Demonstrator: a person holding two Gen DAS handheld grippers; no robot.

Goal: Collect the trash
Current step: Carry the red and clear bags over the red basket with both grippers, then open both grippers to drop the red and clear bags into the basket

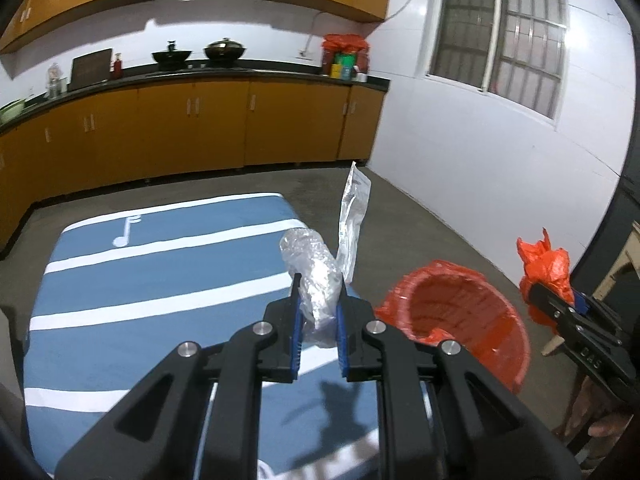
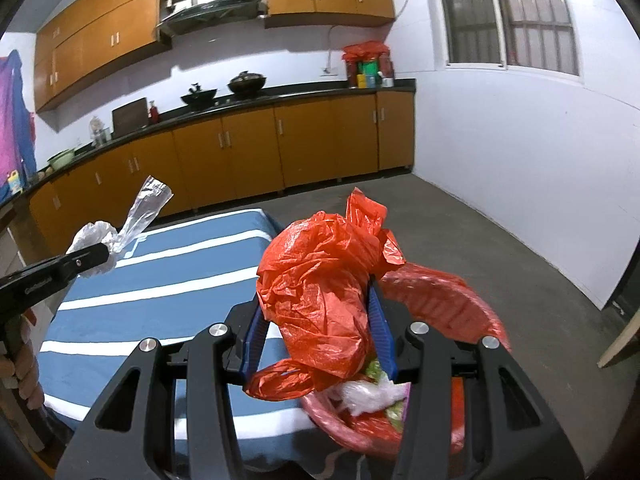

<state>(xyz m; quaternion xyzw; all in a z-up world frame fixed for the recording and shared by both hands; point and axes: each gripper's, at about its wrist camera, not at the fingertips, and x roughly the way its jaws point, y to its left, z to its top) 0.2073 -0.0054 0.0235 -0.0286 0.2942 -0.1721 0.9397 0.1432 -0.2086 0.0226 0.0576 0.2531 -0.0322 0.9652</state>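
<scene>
My left gripper (image 1: 319, 300) is shut on a crumpled clear plastic wrapper (image 1: 316, 276) with a long strip sticking up, held above the blue striped table (image 1: 140, 280). It also shows in the right wrist view (image 2: 106, 248). My right gripper (image 2: 320, 312) is shut on a crumpled orange plastic bag (image 2: 324, 280), held over the red trash basket (image 2: 448, 308). In the left wrist view the basket (image 1: 460, 320) stands right of the table, lined with an orange bag, and the right gripper (image 1: 538, 294) holds the orange bag (image 1: 544, 268) beyond it.
The basket holds white and green trash (image 2: 372, 396). Orange kitchen cabinets (image 1: 200, 132) with a black counter run along the far wall. A white wall with a barred window (image 1: 500, 32) is on the right. A wooden stool leg (image 1: 616, 272) stands at the far right.
</scene>
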